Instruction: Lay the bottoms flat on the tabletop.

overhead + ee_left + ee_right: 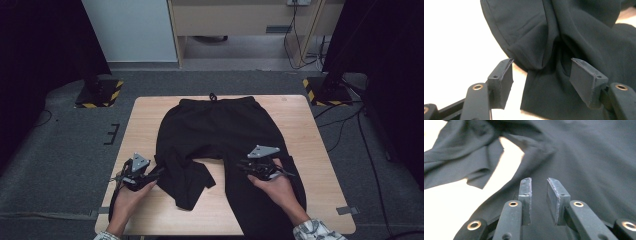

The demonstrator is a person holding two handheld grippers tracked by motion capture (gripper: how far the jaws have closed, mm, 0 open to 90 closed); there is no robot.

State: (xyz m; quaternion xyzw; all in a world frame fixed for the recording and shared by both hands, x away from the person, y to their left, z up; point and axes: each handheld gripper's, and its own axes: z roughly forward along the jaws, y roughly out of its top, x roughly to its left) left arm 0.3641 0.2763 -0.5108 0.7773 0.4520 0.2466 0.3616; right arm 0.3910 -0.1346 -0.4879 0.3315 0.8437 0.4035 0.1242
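Here we are above a pale wooden surface (pixel 300 130) with a pair of black soft-fabric jogging trousers (pixel 220 130) spread flat across it, waistband and drawstring at the far edge, legs running back toward the person. The leg on the person's left is doubled over on itself into a crumpled fold (pixel 187 182) (its cuff end lies pointing toward the near edge), while the other leg lies straight and runs off the near edge of the surface.

The left gripper (pixel 150 175) sits low at the outer edge of that folded leg, held in the person's left hand (pixel 131 192). From the left gripper view, its fingers (pixel 501 77) stand well apart, with a bunched ridge of the black cloth rising in the gap between them; the pads are not pressing on it, though one finger looks just beside a fold of the hem.

Over to the right gripper (pixel 247 165), carried in the right hand (pixel 275 187) above the straight leg. In the right gripper view its fingers (pixel 526 192) are close together but not touching, a narrow slot of daylight between them and nothing caught in it; the cloth lies below and beyond. A patterned sleeve (pixel 315 231) shows at the near edge.
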